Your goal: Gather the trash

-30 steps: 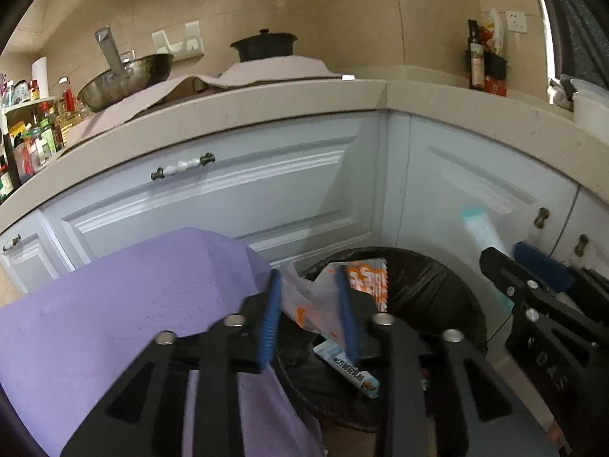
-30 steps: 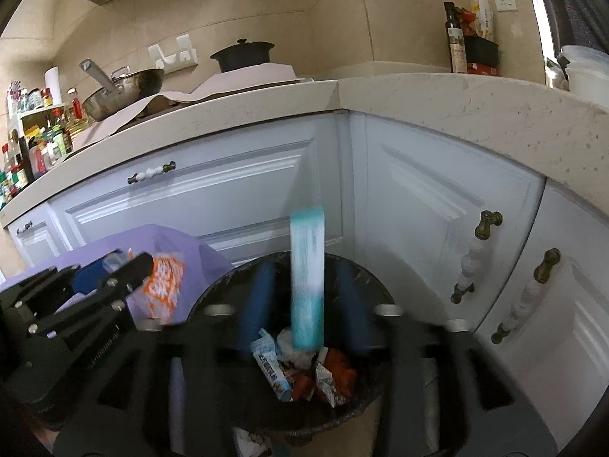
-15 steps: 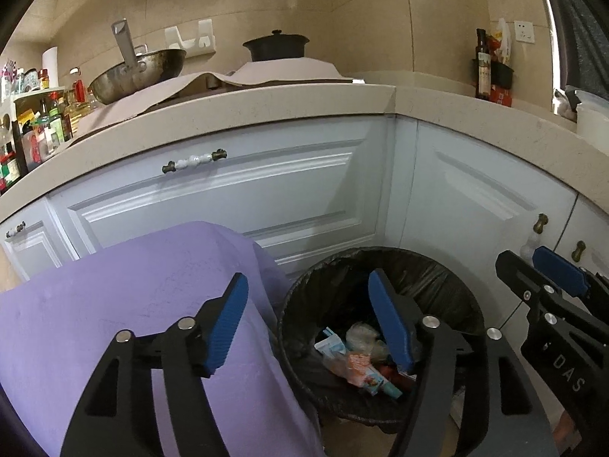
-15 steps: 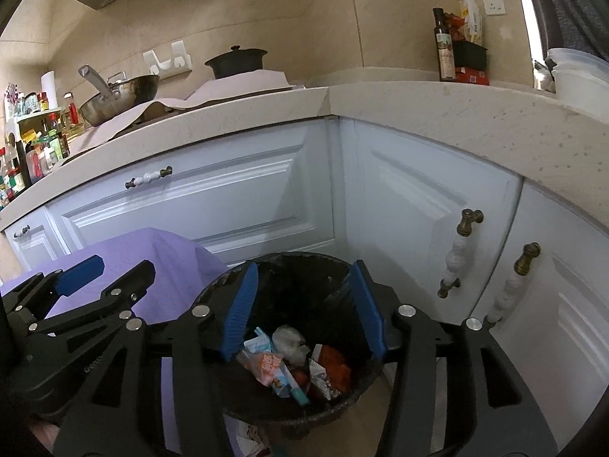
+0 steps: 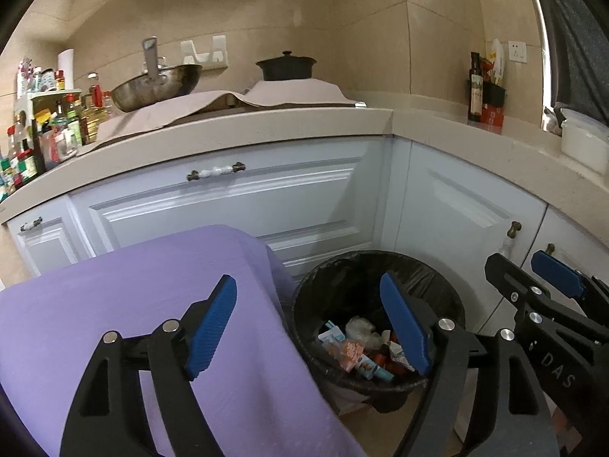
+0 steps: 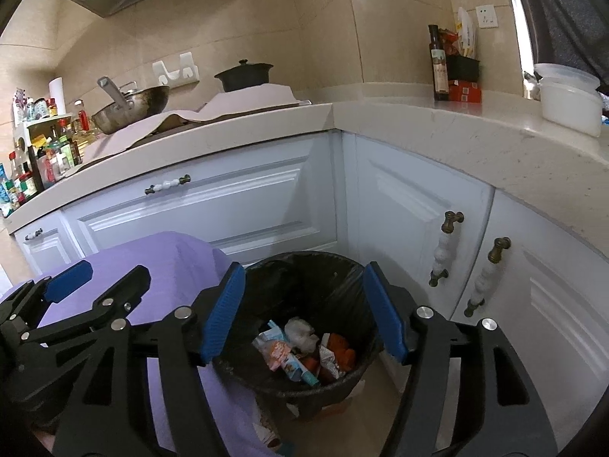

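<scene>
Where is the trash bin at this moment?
The trash bin stands on the floor at the cabinet corner, right of the purple cloth; in both views it is low and centre.

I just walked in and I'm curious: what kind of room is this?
Most likely a home kitchen. A wok and a black pot sit on the stone counter, with white cabinets below and a lined trash bin holding wrappers on the floor.

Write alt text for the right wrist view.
The open right claw hangs empty above a round black-lined trash bin holding crumpled snack wrappers, in a corner of white kitchen cabinets. The open left claw sits at lower left over a purple cloth.
</scene>
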